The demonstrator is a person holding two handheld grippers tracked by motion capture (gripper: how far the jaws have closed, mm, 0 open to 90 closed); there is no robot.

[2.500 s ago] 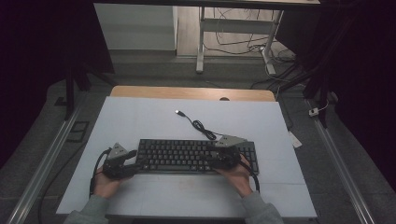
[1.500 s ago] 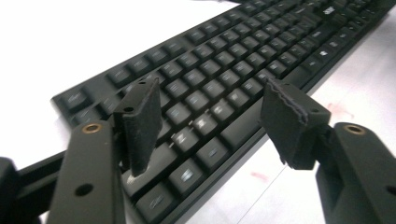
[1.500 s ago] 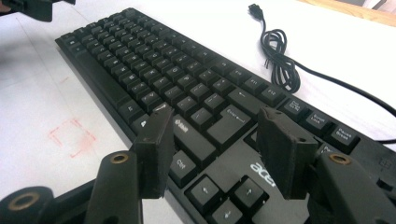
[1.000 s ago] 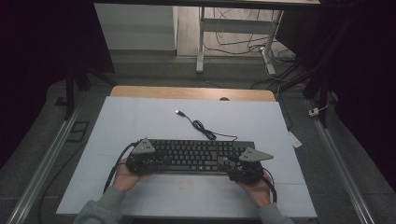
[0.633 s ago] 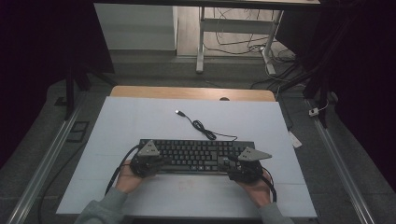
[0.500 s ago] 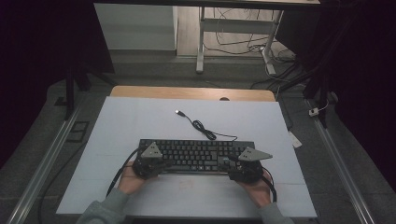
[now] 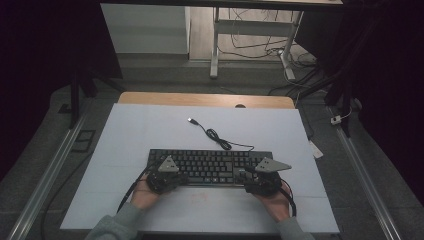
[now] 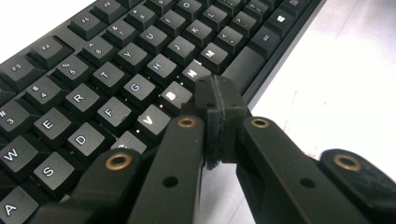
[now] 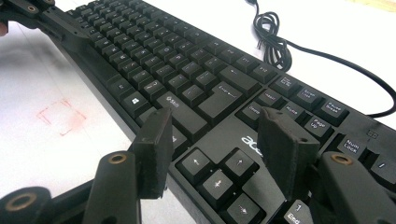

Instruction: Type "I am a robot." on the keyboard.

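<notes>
The keyboard [image 7: 210, 167] lies flat on the near half of the white tabletop [image 7: 150, 130], its cable [image 7: 220, 140] trailing toward the far edge. The left gripper [image 8: 217, 121] sits over the keyboard's near edge by the letter keys, jaws pressed together on nothing. The right gripper [image 9: 219, 149] hovers above the arrow keys with jaws wide. This looks like the approach to a two-ended hold or push; next, each gripper needs a firm purchase on the keyboard's near edge.
</notes>
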